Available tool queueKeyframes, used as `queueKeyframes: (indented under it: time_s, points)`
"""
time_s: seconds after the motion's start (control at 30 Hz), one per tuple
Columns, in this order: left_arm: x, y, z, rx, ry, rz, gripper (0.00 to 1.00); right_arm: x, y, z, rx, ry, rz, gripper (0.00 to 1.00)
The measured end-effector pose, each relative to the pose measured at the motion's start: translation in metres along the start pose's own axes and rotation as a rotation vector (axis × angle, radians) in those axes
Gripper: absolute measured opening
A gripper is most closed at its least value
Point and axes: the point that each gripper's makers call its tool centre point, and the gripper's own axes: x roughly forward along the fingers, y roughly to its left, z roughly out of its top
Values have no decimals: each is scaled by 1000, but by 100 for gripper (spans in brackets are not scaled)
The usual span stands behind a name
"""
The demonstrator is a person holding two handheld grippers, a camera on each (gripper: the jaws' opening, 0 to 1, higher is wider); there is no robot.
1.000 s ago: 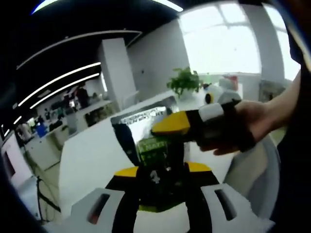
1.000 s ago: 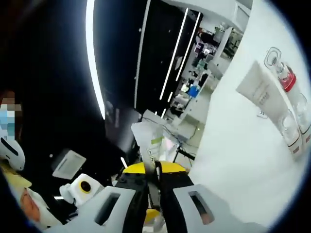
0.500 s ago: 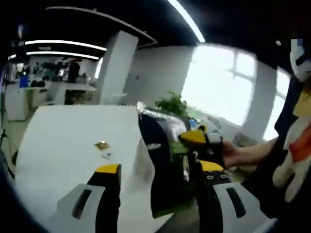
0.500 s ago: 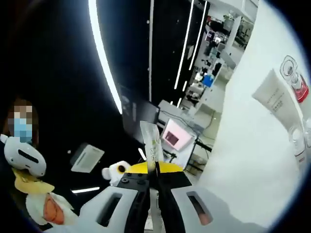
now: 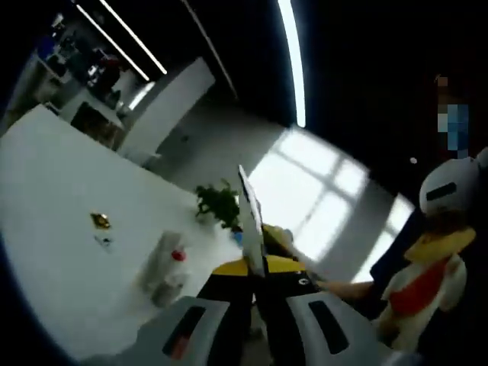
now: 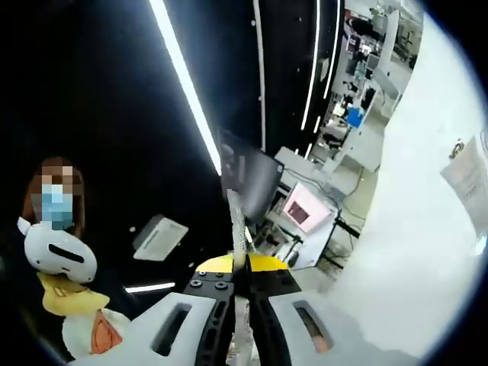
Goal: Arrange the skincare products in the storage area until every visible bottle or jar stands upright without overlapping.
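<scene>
A thin flat sachet [image 5: 252, 217] stands edge-on between the jaws of my left gripper [image 5: 255, 268], which is shut on it. Close behind it shows a yellow part of the right gripper [image 5: 280, 238], held by a hand [image 5: 345, 288]. In the right gripper view, my right gripper [image 6: 242, 267] is shut on a thin sachet [image 6: 238, 221] with green print, held up in the air. Clear bottles [image 5: 162, 268], one with a red cap [image 5: 178, 255], lie on the white table [image 5: 53, 229]. A white tube [image 6: 471, 179] lies at the table's far right.
A small gold object [image 5: 99, 221] and a white scrap lie on the table left of the bottles. A green plant [image 5: 217, 204] stands at the far edge. A plush duck with a white helmet [image 5: 435, 252] [image 6: 57, 282] sits off to the side.
The left jaws, wide apart half a second ago, have shut on the sachet. Both views have swung upward, so the table products slid toward the edges.
</scene>
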Motion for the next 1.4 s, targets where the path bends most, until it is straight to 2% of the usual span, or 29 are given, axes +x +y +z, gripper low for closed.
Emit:
queueKeyframes:
  time_s: [0.07,0.1,0.17,0.2,0.27,0.37,0.4,0.47,0.6,0.63,0.67,0.7,0.77,0.8,0.9,0.93,1.03,1.1,1.17,1.23,1.3,1.4]
  points:
    - [0,2,2,-13,-29,10,7,1,1,0,14,-20,0,10]
    - [1,3,3,-36,-50,15,7,2,-1,-2,22,-40,-15,14]
    - [1,3,6,-83,-100,24,7,3,-2,-8,34,-35,-21,23]
    - [1,3,12,-121,-155,21,6,4,-2,-13,40,-32,-22,27]
    - [-2,3,22,-224,-238,4,6,6,-2,-26,56,-22,-22,28]
    - [-7,4,28,-302,-316,-12,6,8,-2,-41,80,-30,-31,22]
    - [-9,7,28,-318,-332,-4,6,9,-1,-42,82,-35,-31,19]
    - [-11,10,24,-311,-319,10,6,10,2,-39,83,-68,-27,12]
    - [-14,16,21,-313,-311,43,6,7,-2,-30,92,-114,-52,7]
    - [-15,17,21,-295,-303,58,6,6,-1,-28,95,-126,-45,3]
    - [-15,21,19,-275,-282,81,6,6,7,-25,124,-147,0,2]
    - [-13,19,17,-227,-257,84,7,6,10,-24,154,-155,10,2]
    - [-10,14,20,-207,-249,76,8,4,10,-24,149,-168,13,1]
    - [-8,14,19,-174,-225,85,9,3,13,-23,166,-182,26,1]
    - [-6,16,16,3,-146,130,13,-2,10,-21,186,-187,15,1]
    - [-5,12,10,47,-84,120,14,-3,9,-20,190,-187,13,1]
    - [-6,8,-2,87,35,100,17,-9,8,-14,213,-198,11,1]
    - [-6,6,-4,113,69,89,16,-12,6,-14,222,-185,1,1]
    - [-6,5,-5,103,93,87,14,-15,3,-15,225,-179,-20,1]
    - [-7,13,-12,119,145,123,15,-17,-2,-18,204,-166,-56,1]
    - [-11,21,-26,112,222,166,15,-19,-9,-22,194,-152,-105,1]
    - [-10,27,-33,82,229,207,10,-26,-23,-29,168,-130,-202,1]
